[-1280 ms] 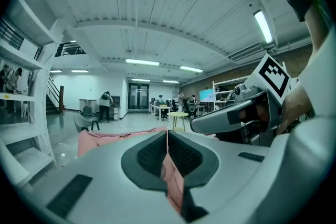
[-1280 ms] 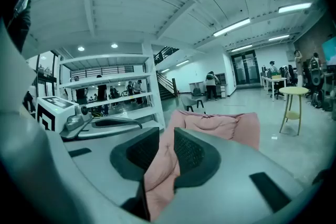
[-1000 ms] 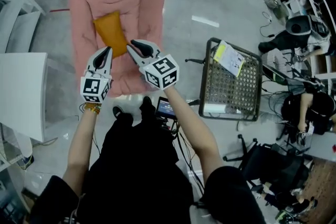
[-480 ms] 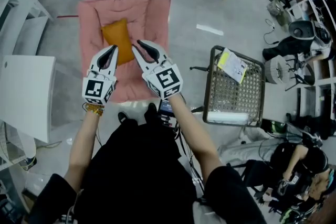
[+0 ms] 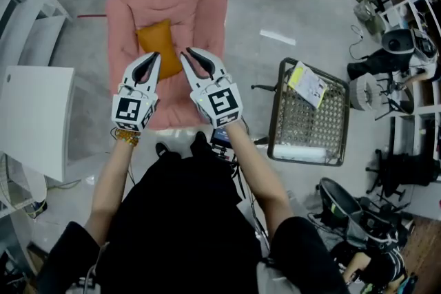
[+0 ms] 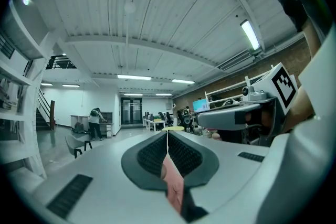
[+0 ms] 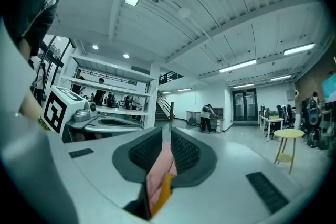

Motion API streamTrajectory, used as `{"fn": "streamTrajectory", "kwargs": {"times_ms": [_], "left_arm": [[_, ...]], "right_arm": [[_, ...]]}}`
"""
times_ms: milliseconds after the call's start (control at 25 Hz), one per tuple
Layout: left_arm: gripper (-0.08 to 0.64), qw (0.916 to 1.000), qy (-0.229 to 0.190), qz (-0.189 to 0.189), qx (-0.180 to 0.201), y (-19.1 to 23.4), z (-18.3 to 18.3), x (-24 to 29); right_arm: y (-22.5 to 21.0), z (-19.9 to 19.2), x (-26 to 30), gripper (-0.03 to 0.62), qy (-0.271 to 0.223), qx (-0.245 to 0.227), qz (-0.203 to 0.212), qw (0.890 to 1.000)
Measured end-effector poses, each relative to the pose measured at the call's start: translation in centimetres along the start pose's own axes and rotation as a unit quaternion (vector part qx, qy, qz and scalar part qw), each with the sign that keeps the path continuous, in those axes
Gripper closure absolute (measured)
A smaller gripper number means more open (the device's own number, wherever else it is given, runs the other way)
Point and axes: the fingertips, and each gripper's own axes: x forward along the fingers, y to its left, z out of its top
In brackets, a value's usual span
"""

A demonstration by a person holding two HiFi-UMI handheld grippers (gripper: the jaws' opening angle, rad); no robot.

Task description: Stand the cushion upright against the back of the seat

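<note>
The left tool (image 5: 154, 58) is clenched on the near edge of the pink cushion (image 5: 180, 10). The right tool (image 5: 187, 54), whose jaws have just been closing, pinches pink and orange fabric together. The pink cushion spreads out in front of both tools over the grey floor (image 5: 265, 7), and the orange cushion (image 5: 157, 43) lies on it, just beyond the tool tips.

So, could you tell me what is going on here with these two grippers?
A person holds a gripper in each hand above a pink cushion. The left gripper is shut on its pink fabric; so is the right gripper, with the orange pillow showing just beneath. The pink cushion looks flat, not yet upright.
</note>
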Motion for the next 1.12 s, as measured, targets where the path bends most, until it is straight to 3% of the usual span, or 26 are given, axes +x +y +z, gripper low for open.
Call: {"fn": "streamTrajectory", "kwargs": {"times_ms": [480, 720, 1120], "left_arm": [[0.546, 0.9999, 0.003, 0.013, 0.003, 0.1, 0.2, 0.7], [0.546, 0.9999, 0.015, 0.008, 0.0, -0.1, -0.8, 0.6], [0.546, 0.9995, 0.032, 0.005, -0.006, 0.0, -2.5, 0.6]], "right_arm": [[-0.6, -0.7, -0.2, 0.561, 0.01, 0.0, -0.039, 0.999], [0.4, -0.9, -0.3, 0.577, 0.017, 0.002, -0.017, 1.0], [-0.2, -2.3, -0.5, 0.578, 0.03, 0.013, -0.017, 0.999]]}}
